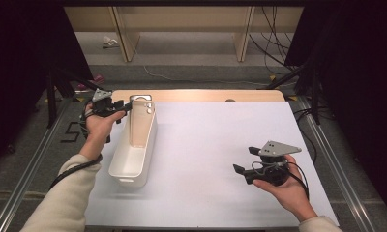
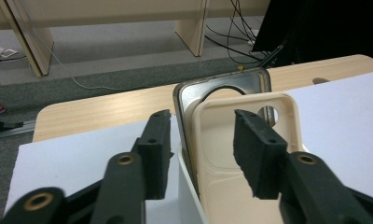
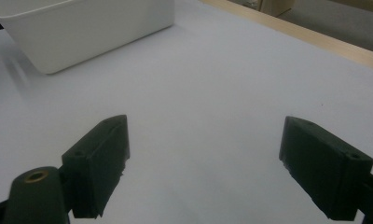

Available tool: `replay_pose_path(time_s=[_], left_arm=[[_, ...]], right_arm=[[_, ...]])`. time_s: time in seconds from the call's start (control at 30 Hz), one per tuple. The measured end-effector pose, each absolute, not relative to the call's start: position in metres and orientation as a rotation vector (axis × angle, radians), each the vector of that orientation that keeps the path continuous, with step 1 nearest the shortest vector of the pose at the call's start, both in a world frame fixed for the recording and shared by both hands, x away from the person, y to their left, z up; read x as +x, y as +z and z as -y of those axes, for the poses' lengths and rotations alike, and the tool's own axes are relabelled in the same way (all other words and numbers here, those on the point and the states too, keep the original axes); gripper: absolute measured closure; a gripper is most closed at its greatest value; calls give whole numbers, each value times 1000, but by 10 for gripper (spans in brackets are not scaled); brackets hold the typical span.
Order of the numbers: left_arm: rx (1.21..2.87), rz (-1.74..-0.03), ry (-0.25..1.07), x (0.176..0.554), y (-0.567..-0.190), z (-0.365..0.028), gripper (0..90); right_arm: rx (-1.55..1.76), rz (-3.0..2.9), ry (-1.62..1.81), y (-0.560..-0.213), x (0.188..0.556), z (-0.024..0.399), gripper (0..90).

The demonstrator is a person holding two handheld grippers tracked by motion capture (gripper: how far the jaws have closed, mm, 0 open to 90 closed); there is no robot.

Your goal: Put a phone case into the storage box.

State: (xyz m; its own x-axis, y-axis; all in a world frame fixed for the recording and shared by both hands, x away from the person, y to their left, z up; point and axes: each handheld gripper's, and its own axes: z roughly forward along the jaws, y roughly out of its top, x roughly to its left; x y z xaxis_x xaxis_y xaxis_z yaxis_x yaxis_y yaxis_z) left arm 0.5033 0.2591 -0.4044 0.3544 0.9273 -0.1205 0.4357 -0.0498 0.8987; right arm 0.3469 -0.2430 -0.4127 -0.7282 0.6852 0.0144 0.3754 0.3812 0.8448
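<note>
A long white bin point(image 1: 133, 164) lies on the left of the white sheet. At its far end stand a cream phone case point(image 1: 142, 123) and a silvery case point(image 1: 139, 98) behind it. My left gripper point(image 1: 126, 105) is at that end, level with the tops of the cases. In the left gripper view it point(image 2: 205, 154) is open, its jaws on either side of the cream case point(image 2: 217, 140) and the silvery case point(image 2: 189, 91), and the pads do not press on them. My right gripper point(image 1: 245, 160) rests low over the sheet at the right, wide open point(image 3: 203, 163) and empty.
The white sheet point(image 1: 206, 140) covers most of the wooden table point(image 1: 196, 94), whose bare edge shows at the back. The bin's corner point(image 3: 82, 28) is far off in the right gripper view. Metal rails run along both sides of the table, with cables on the floor behind.
</note>
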Motion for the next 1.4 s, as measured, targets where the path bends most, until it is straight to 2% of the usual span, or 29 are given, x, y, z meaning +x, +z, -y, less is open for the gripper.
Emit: replay_pose_path(time_s=[0.1,0.23,0.37,0.53,0.7,0.87,1.4], left_arm=[[1657,-1228,633,498,-402,-259,470],[1658,-1229,638,489,-399,-259,333],[1660,-1212,640,481,-395,-257,266],[1660,-1193,595,473,-388,-254,238],[1679,-1172,592,467,-384,-253,255],[1687,-1175,590,460,-384,-252,157],[1684,-1127,544,431,-389,-247,48]], right_arm=[[927,-2308,1279,-413,347,243,167],[929,-2305,1278,-413,347,243,167],[930,-2304,1277,-413,347,243,167],[930,-2303,1279,-413,347,243,167],[930,-2302,1279,-413,347,243,167],[931,-2301,1279,-413,347,243,167],[932,-2302,1280,-413,347,243,167]])
